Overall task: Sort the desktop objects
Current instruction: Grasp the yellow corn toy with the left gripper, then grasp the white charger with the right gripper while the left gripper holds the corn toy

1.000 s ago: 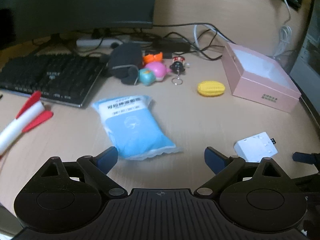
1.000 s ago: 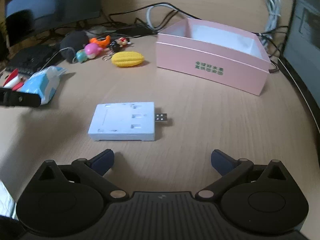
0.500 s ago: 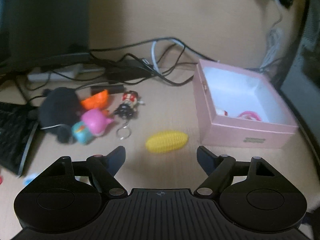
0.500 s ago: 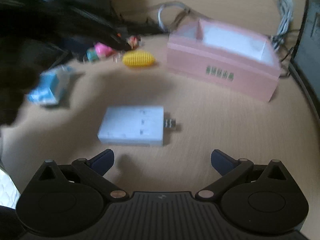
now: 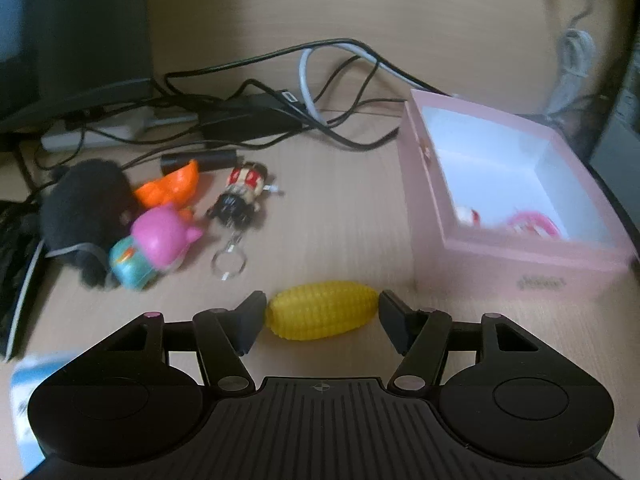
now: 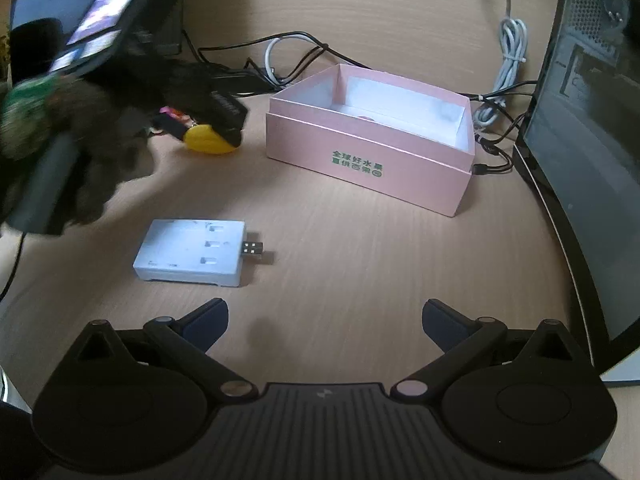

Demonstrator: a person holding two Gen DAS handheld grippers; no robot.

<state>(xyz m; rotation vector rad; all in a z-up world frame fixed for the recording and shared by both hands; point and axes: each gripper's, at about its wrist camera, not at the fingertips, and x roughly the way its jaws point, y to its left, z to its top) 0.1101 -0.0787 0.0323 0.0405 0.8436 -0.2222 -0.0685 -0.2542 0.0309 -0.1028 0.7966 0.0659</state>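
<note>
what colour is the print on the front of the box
Green, on the pink box; it shows best in the right wrist view.

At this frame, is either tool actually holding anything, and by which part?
Nothing is firmly held yet. The left tool is closing on the yellow corn toy, its fingers at the toy's two ends, a slight gap showing. The right tool is open and empty.
</note>
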